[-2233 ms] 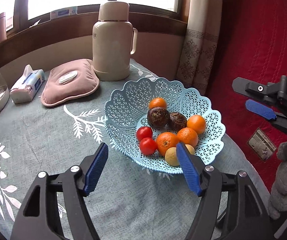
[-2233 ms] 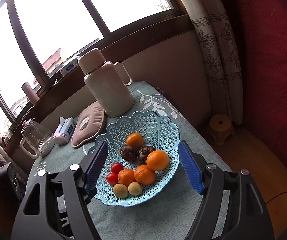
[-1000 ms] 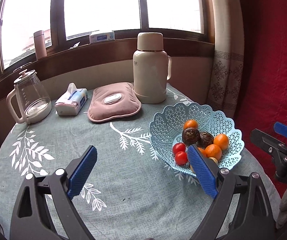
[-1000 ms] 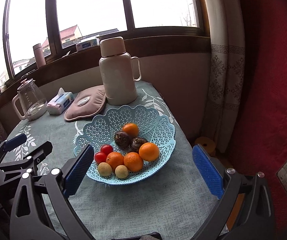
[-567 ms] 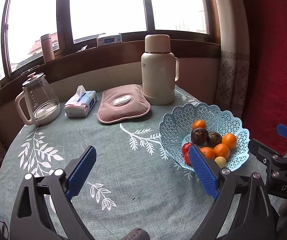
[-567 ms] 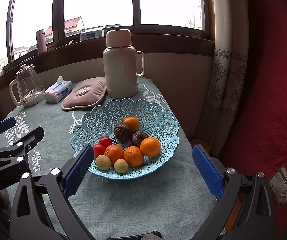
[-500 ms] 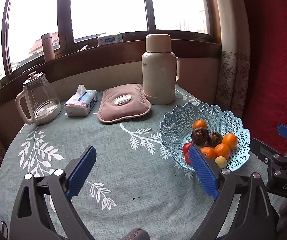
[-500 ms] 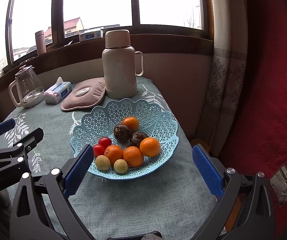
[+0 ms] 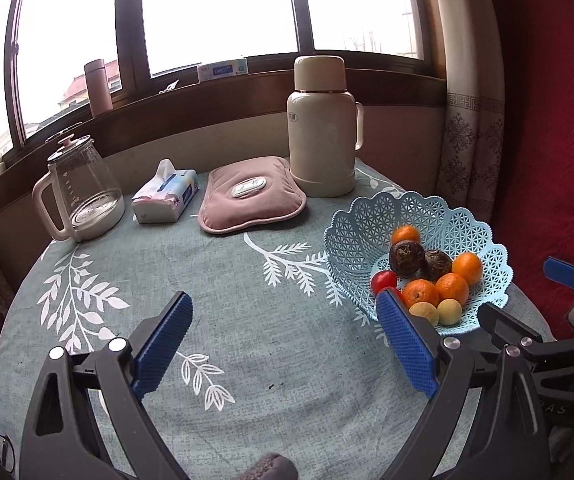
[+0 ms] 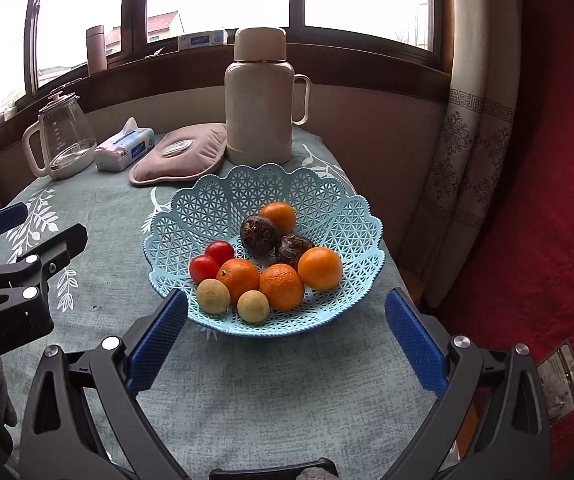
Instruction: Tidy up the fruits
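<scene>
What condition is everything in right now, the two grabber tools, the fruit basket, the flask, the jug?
left gripper: open, empty.
right gripper: open, empty.
blue basket: upright on the table, holding fruit.
cream flask: upright, lid on.
glass kettle: upright, lid on.
tissue pack: open, a tissue sticking out.

Left hand-held gripper (image 9: 283,342): right pad is covering one red tomato (image 9: 394,291) in the basket (image 9: 367,224). Right hand-held gripper (image 9: 543,320): frame edge is cutting it off beside the basket. Windowsill box (image 9: 223,69): lettering is reading too small.
</scene>
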### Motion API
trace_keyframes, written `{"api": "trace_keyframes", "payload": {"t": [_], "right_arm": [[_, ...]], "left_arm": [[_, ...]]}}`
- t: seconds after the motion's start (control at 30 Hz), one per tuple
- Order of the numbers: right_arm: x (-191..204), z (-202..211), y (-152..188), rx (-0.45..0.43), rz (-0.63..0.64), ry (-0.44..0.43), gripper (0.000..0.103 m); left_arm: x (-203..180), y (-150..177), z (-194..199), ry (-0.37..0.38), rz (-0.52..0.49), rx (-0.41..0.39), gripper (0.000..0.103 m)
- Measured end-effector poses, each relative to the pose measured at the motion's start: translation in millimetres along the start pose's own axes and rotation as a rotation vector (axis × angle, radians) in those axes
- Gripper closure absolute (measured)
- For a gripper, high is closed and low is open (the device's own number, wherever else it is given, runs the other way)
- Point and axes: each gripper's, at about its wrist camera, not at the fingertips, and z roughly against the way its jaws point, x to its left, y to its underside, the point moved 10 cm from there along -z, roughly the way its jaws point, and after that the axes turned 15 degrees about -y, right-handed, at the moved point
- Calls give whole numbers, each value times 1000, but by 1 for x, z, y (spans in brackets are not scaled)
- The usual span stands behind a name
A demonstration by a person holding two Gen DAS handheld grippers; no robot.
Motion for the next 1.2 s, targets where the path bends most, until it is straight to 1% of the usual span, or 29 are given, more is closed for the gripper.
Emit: {"api": "trace_keyframes", "payload": {"t": [0.23, 0.4, 1.2], "right_arm": [[-5, 1, -1, -5, -22, 7, 3], [-2, 0, 0, 3, -10, 4, 3], [-2, -4, 4, 18, -12, 15, 3]], "left_arm": [[-2, 1, 1, -4, -6, -5, 10], [-3, 1, 0, -29, -24, -11, 10], [-8, 4, -4, -31, -44, -6, 10]]}}
